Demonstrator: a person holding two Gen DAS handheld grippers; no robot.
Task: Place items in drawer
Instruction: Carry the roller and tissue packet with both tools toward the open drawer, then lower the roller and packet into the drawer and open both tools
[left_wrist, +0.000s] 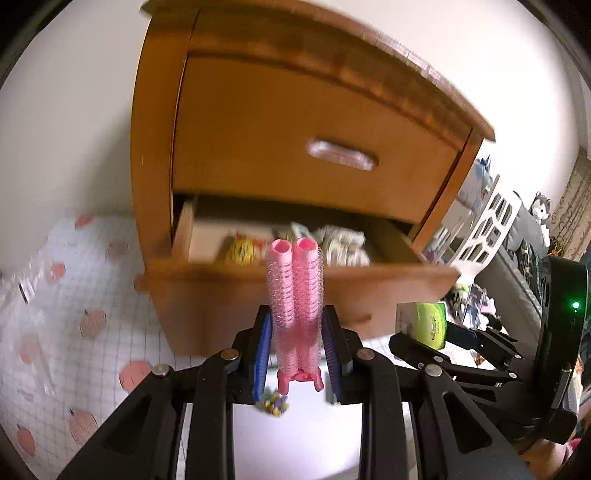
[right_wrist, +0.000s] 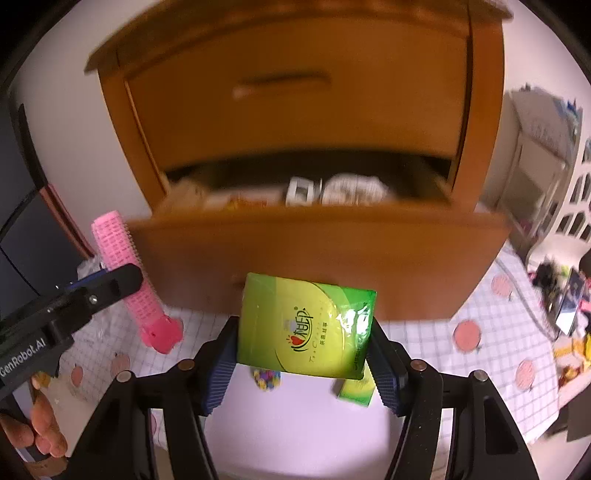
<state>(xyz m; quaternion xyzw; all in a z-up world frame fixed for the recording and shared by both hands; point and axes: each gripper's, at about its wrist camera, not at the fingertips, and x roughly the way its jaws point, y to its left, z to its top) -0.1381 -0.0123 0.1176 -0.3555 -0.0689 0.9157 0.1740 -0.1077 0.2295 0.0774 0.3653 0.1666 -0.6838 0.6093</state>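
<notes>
Both hands are carrying loads toward the open lower drawer (left_wrist: 295, 275) of the wooden nightstand (left_wrist: 229, 110)

- Left gripper (left_wrist: 297, 347) is clamping a pair of pink hair rollers (left_wrist: 295, 291), jaws closed tight on them, rollers standing upright in front of the drawer's front panel
- Right gripper (right_wrist: 301, 354) is gripping a green tissue pack (right_wrist: 306, 325) across its width, pack hanging just in front of the drawer front

Judgement: both loads are needing to clear the front panel's top edge before moving in. Aiming the rollers at the bare patch on the left, tissue pack toward the middle, releasing low so nothing bounces out

Hard to read:
- Motion blur is smearing the drawer contents; a yellow rubber-band bundle (left_wrist: 242, 251) and crumpled pale wrappers (left_wrist: 343, 242) are showing, the rest unclear
- Drawer's rear is lying in shadow under the closed upper drawer (left_wrist: 314, 136)
- Small multicoloured item (right_wrist: 266, 378) and a second green pack (right_wrist: 356, 387) on the floor mat (left_wrist: 74, 295) are partly hiding behind the grippers
</notes>
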